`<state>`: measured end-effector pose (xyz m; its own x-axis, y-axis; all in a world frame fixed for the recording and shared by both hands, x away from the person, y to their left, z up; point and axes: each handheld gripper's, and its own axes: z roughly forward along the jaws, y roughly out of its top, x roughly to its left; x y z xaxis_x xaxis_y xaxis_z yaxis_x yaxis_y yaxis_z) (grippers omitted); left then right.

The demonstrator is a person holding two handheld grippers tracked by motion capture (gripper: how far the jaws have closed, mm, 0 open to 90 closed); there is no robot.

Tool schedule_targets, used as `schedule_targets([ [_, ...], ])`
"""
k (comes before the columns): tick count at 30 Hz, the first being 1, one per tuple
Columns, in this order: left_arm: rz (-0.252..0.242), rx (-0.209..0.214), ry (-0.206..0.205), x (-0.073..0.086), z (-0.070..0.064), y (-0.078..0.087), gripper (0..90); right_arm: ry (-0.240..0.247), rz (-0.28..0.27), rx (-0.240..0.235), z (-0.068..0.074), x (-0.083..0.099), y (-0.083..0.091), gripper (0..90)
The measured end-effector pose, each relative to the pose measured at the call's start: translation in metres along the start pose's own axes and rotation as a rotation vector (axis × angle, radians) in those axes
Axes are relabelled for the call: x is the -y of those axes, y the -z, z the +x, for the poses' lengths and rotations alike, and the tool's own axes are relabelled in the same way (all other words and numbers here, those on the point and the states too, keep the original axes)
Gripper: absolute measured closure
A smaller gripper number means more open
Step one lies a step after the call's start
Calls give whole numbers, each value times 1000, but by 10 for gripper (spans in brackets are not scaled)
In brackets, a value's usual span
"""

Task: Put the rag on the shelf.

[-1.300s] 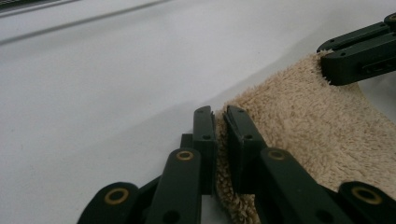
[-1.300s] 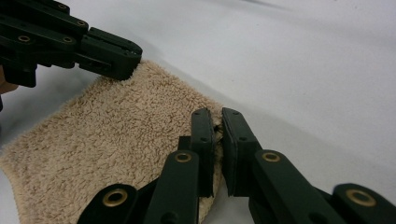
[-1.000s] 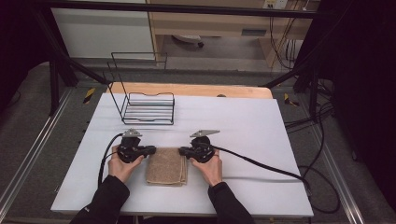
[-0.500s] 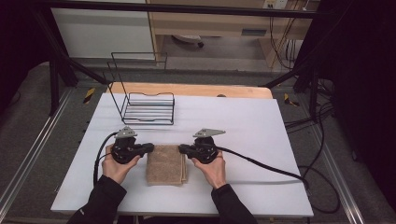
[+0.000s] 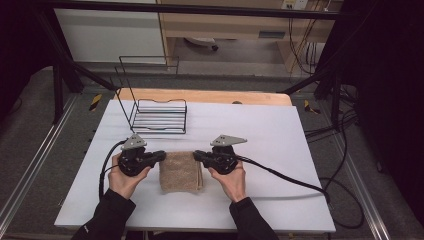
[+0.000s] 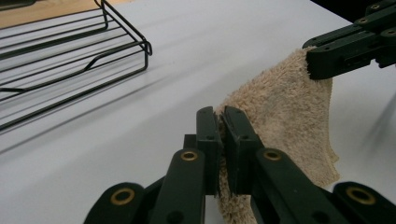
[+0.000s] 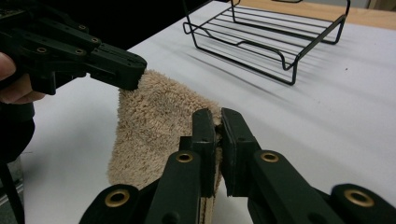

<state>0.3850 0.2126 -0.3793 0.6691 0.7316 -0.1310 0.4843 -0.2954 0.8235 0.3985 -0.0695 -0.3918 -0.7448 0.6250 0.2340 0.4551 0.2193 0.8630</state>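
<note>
you have the folded beige terry towel [image 5: 181, 171] pinned at its two far corners, one gripper to each side, and that matched hold is what keeps the top edge stretched straight between them. your left gripper [image 6: 220, 122] has its jaws pressed together on the towel's left corner, a thin slip of pile showing between the pads; your right gripper [image 7: 218, 125] is pinching the opposite corner the same way. in the gripper views the gripped edge looks raised a little off the white table [image 5: 280, 130] while the near part sags down onto it, so you are probably set either to lift the towel whole or to fold it over.

the towel is thick, looped and fuzzy, folded into a rough rectangle with layered edges showing at its right side. it lies on the near middle of the table, between your hands. it is soft and will droop wherever it is unsupported, which is likely why you take both corners at once.

beyond it stands a black wire rack [image 5: 161, 116], thin rods with a tall back frame, apart from the towel.
</note>
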Motion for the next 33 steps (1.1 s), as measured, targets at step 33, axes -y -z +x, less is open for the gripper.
schedule_targets([
  [33, -101, -18, -38, -31, 2, 26, 855, 89, -88, 12, 14, -37, 18, 854],
])
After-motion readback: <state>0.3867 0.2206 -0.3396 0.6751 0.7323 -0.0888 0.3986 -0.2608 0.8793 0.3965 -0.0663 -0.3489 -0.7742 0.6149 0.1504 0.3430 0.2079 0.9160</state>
